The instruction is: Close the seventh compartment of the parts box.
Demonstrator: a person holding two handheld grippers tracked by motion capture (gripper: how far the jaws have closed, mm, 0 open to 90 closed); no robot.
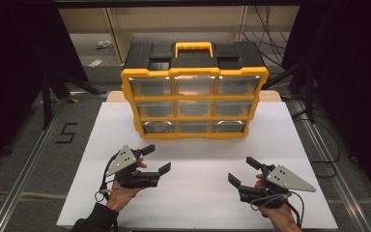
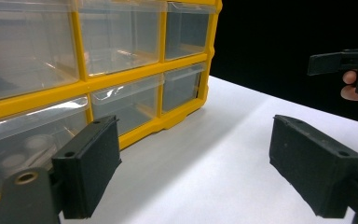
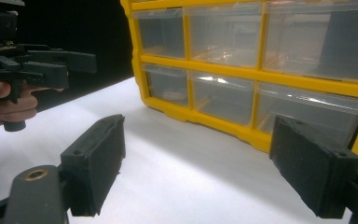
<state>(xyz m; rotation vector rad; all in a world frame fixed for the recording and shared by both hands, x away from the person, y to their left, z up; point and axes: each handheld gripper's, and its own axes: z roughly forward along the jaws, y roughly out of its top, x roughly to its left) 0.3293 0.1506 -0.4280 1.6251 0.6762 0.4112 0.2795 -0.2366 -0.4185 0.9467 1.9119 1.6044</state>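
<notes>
Yellow-framed drawer cabinet [image 1: 193,92] with clear drawers (contents indistinct), far of left gripper [image 1: 155,159] and right gripper [image 1: 242,172], jaws apart.

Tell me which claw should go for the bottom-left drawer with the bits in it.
Left, probably. The left claw is open and sits on that side, with the bottom-left drawer close ahead of it in the left gripper view. The right claw would have to cross over.
</notes>
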